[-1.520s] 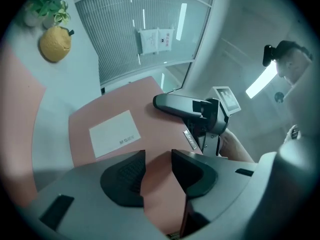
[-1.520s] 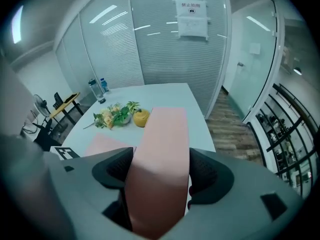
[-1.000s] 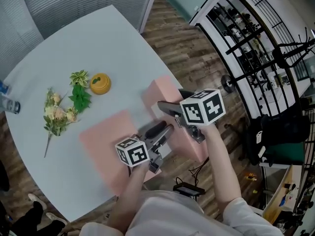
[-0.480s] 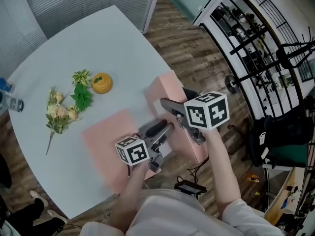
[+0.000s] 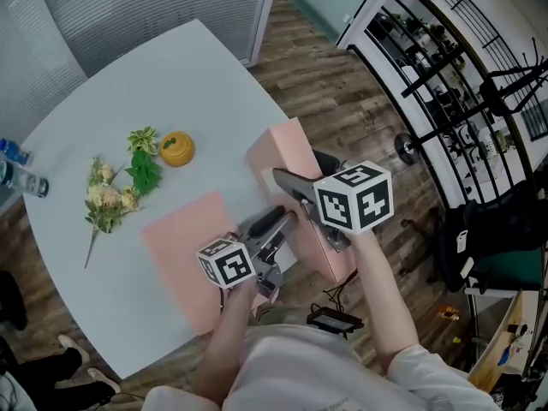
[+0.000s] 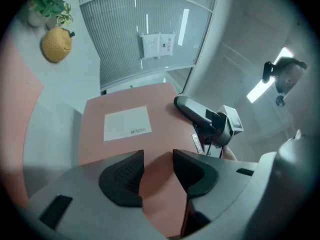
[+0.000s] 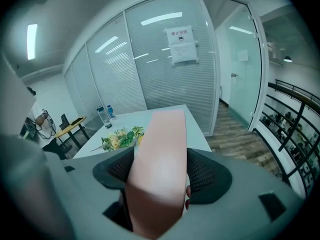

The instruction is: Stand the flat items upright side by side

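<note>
A thick pink box (image 5: 278, 157) with a white label (image 6: 127, 124) stands tilted up on its edge near the table's front right edge. My right gripper (image 5: 300, 171) is shut on its upper narrow side, and the pink side fills the gap between the pads (image 7: 160, 176). My left gripper (image 5: 278, 221) reaches in from below, and its jaws (image 6: 158, 171) are closed on the box's lower corner. A second pink flat item (image 5: 184, 238) lies flat on the table to the left of both grippers.
A bunch of flowers (image 5: 111, 191) and a yellow fruit-shaped object (image 5: 176, 147) lie mid-table. Water bottles (image 5: 13, 169) stand at the far left edge. The white table (image 5: 128, 84) ends just right of the box, with wooden floor and a black railing (image 5: 445, 75) beyond.
The pink box has tipped a little more upright, its top edge rising. Both grippers keep their hold and have hardly moved.
</note>
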`<state>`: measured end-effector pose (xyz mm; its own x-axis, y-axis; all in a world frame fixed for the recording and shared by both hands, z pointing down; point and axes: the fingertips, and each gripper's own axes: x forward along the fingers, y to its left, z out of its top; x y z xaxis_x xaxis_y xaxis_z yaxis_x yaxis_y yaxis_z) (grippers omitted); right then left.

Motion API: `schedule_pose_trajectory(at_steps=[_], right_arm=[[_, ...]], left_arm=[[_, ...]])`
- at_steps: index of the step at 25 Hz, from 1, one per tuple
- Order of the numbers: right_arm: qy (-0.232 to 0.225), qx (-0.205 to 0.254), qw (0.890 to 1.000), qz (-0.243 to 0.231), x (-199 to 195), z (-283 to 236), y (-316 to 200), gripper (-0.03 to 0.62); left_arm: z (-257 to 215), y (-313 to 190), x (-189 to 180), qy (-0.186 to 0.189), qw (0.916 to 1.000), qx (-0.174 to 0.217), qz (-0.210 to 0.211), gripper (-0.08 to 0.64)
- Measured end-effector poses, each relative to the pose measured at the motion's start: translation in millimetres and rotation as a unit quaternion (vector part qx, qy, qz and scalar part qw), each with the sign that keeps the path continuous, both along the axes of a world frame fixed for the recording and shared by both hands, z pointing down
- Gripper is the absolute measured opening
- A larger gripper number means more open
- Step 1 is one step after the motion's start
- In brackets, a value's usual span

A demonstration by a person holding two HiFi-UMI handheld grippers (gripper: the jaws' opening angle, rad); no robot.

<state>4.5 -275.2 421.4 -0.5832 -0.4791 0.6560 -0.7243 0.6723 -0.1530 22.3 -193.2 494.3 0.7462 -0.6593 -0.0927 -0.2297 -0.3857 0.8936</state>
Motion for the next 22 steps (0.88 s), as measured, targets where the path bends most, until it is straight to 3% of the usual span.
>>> schedule_pose_trajectory(at_steps=[22], right_arm=[[-0.074, 0.122, 0.990, 0.000, 5.9, -48.9, 24.2, 0.337]], left_arm=[[-21.2, 12.9, -5.9, -0.016, 0.9995, 0.010, -0.026, 0.163]])
